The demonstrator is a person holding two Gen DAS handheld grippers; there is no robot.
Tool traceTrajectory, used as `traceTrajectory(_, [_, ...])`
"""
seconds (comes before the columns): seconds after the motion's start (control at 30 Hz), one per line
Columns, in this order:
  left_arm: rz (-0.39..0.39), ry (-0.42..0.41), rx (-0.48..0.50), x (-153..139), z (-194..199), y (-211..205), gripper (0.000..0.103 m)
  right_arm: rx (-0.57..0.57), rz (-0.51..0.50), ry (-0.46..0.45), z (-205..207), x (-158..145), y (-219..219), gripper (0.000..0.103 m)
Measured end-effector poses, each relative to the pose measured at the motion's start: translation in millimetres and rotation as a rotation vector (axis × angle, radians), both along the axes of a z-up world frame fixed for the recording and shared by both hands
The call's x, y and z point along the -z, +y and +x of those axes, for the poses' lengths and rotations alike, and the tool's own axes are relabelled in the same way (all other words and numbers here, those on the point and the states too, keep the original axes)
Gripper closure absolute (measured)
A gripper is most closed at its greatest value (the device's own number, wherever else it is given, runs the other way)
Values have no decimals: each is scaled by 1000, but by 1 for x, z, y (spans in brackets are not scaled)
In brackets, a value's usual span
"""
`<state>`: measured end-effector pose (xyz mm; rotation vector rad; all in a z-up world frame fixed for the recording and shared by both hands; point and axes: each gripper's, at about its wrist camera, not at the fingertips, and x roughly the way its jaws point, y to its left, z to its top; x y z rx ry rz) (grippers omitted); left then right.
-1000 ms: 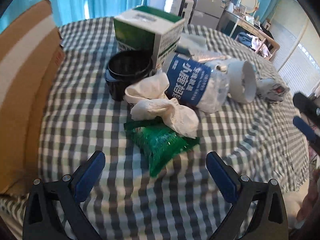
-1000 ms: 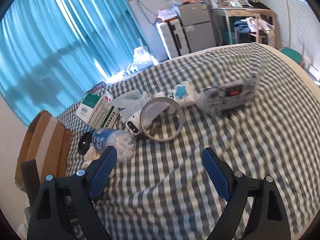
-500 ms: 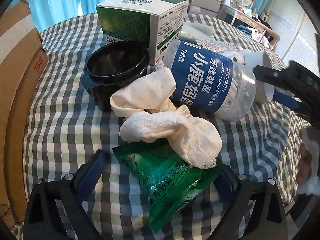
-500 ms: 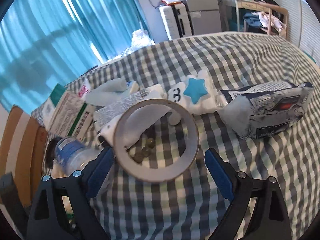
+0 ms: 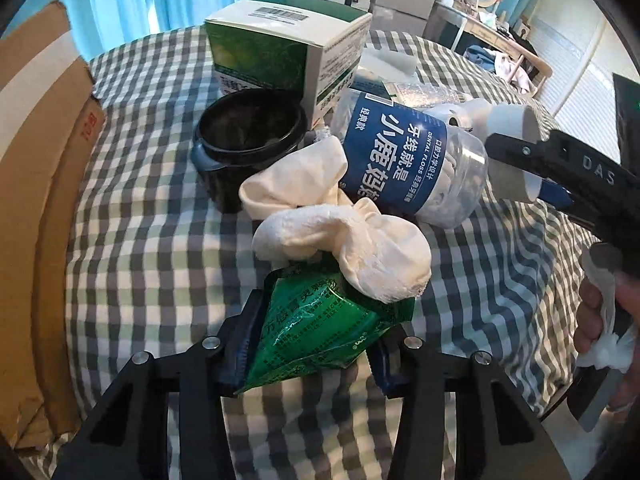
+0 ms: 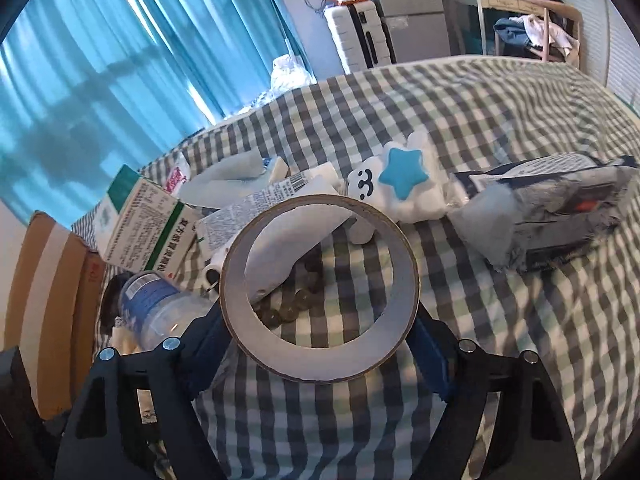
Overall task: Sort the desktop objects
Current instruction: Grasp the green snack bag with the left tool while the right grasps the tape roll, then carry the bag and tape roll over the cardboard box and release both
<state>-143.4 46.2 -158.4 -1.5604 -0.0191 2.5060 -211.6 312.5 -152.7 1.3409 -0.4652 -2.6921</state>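
- Glossy green foil packet (image 5: 320,332), crinkled.
- Matt white cloth (image 5: 344,236), soft and rumpled.
- Clear plastic bottle (image 5: 412,164) with a shiny blue label.
- Matt cardboard tape roll (image 6: 320,300).
- Woven checked bedcover (image 6: 500,340).

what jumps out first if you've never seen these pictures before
In the left wrist view, a crinkly green foil packet sits between the left gripper fingers as they close, with a crumpled white cloth lying partly over it. In the right wrist view, a big grey cardboard tape ring fills the gap of the closing right gripper. Behind it on the grey checked tablecloth lies a white cloud toy with a blue star.
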Motion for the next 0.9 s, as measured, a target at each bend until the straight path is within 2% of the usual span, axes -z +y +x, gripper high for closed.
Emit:
traceTrajectory(0.5, [26,27,-25,-44,34,-1,56,-15,-15,38,70,-49,-16,22])
traceTrajectory(0.6, [44,58,-28,-59,44,-5,56,-28,-20,63,86,-63,-25,22])
traceTrajectory(0.9, [72,178,-59,-119,63,-15,56,-111,7,184,136,-131,-65,22])
